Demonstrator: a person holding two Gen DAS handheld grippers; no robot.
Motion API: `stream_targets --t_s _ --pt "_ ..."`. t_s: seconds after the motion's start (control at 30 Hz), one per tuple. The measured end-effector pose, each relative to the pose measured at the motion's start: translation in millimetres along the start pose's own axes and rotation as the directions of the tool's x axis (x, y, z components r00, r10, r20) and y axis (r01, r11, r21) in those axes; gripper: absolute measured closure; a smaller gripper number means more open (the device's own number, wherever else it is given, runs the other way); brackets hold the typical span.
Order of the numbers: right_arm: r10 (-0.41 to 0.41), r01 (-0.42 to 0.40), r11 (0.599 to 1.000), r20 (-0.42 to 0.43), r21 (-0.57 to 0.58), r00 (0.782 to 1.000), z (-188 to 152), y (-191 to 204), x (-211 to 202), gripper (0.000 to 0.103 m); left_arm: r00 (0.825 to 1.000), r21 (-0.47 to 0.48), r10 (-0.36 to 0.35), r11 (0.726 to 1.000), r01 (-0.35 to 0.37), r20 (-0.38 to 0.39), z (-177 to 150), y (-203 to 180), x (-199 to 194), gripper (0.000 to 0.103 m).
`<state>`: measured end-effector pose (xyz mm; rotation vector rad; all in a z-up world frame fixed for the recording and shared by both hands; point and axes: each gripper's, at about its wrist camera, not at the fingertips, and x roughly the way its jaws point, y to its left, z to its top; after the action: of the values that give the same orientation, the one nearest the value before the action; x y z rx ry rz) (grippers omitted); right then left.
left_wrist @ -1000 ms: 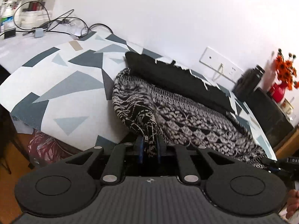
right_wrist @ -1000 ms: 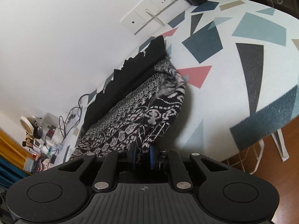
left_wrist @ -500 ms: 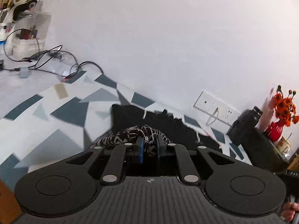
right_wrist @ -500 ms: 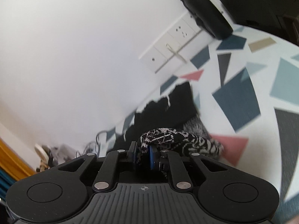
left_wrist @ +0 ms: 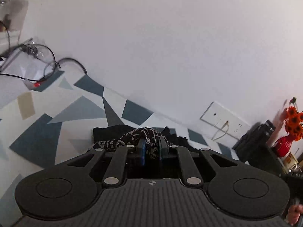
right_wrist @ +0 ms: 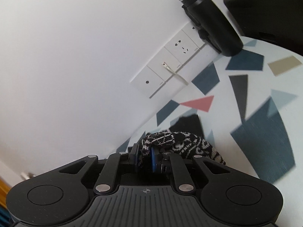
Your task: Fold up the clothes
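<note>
Left gripper (left_wrist: 151, 151) and right gripper (right_wrist: 144, 158) each pinch the patterned knit garment (left_wrist: 132, 138); uneven travel could skew the fold or pull fabric free.

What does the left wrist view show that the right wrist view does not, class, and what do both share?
Only the left wrist view shows black cables on the tabletop's far end and a red vase holding orange flowers. Only the right wrist view shows a pink triangle in the table pattern and its own right gripper. Both share the patterned garment pinched in shut jaws, the left gripper likewise, the wall sockets and the black bottle.
</note>
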<state>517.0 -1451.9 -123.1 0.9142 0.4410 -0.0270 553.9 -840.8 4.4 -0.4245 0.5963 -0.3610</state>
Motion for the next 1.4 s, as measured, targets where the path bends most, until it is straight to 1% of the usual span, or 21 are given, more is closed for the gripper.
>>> stream_targets --t_s 0.07,0.13,0.23,0.33,0.4,0.47,0.5,0.53,0.6,0.7,0.73,0.8,0.83,0.87,0.93,0.97,1.07,1.13,1.2,1.33,1.4 --pt "-0.026 0.026 1.0 -0.004 0.001 1.0 8 2 24 0.092 0.999 0.002 -0.002 1.0 0.002 -0.046 5 8 21 0.089" --pt "-0.055 0.055 0.998 -0.019 0.003 0.998 13 1 49 0.092 0.993 0.005 0.025 1.0 -0.025 -0.118 9 19 46 0.089" --pt "-0.137 0.138 0.99 -0.059 0.006 0.989 11 -9 88 0.092 0.969 -0.026 0.072 0.996 -0.08 -0.236 7 37 84 0.089" --pt "-0.22 0.221 0.975 -0.091 0.004 0.971 7 -21 125 0.092 0.953 -0.008 0.065 0.997 -0.07 -0.294 6 40 109 0.085" --pt "-0.263 0.262 0.965 -0.091 -0.023 0.96 6 -27 139 0.088 0.942 0.011 0.042 0.999 -0.041 -0.332 7 38 120 0.071" --pt "-0.288 0.281 0.956 -0.08 -0.084 0.954 5 -25 143 0.076 0.939 -0.015 -0.035 0.999 0.032 -0.341 8 38 119 0.027" --pt "-0.283 0.276 0.956 -0.063 -0.095 0.957 3 -24 141 0.069 0.936 -0.028 -0.073 0.997 0.068 -0.345 9 37 119 0.022" --pt "-0.278 0.274 0.958 -0.041 -0.078 0.96 2 -24 134 0.058 0.933 -0.037 -0.103 0.995 0.096 -0.346 9 37 117 0.02" --pt "-0.268 0.268 0.963 0.012 -0.015 0.963 2 -24 116 0.042 0.934 -0.033 -0.113 0.994 0.109 -0.339 12 35 105 0.02" --pt "-0.232 0.222 0.969 0.082 0.108 0.969 1 -26 82 0.043 0.923 -0.05 -0.187 0.982 0.18 -0.337 15 35 82 0.02" --pt "-0.219 0.206 0.969 0.087 0.139 0.972 -2 -26 72 0.043 0.915 -0.06 -0.213 0.977 0.205 -0.342 16 36 75 0.02" --pt "-0.195 0.177 0.967 0.082 0.185 0.977 -10 -25 56 0.043 0.892 -0.108 -0.241 0.97 0.216 -0.381 10 41 69 0.02" --pt "-0.183 0.167 0.965 0.064 0.202 0.981 -16 -25 51 0.043 0.883 -0.146 -0.249 0.967 0.207 -0.398 6 45 67 0.021" --pt "-0.171 0.158 0.962 0.041 0.222 0.984 -23 -24 46 0.043 0.878 -0.185 -0.25 0.964 0.188 -0.408 2 49 66 0.029" --pt "-0.149 0.148 0.949 -0.015 0.278 0.989 -37 -27 44 0.043 0.892 -0.268 -0.211 0.958 0.107 -0.399 -6 60 61 0.045" --pt "-0.139 0.144 0.939 -0.039 0.313 0.99 -45 -30 44 0.043 0.897 -0.303 -0.196 0.95 0.074 -0.396 -9 64 59 0.045" --pt "-0.128 0.152 0.916 -0.09 0.371 0.988 -62 -37 52 0.042 0.896 -0.361 -0.195 0.932 0.043 -0.398 -15 69 54 0.044" --pt "-0.131 0.161 0.917 -0.107 0.364 0.986 -68 -38 60 0.043 0.891 -0.371 -0.2 0.928 0.039 -0.407 -18 72 56 0.043" --pt "-0.15 0.175 0.927 -0.099 0.331 0.984 -69 -36 66 0.042 0.893 -0.369 -0.183 0.929 0.021 -0.411 -19 74 62 0.043" --pt "-0.216 0.227 0.96 -0.084 0.164 0.973 -64 -23 82 0.044 0.9 -0.411 -0.178 0.912 -0.002 -0.399 -20 78 78 0.043" --pt "-0.23 0.24 0.963 -0.091 0.123 0.969 -62 -20 91 0.043 0.902 -0.402 -0.163 0.915 -0.012 -0.399 -21 73 81 0.038"
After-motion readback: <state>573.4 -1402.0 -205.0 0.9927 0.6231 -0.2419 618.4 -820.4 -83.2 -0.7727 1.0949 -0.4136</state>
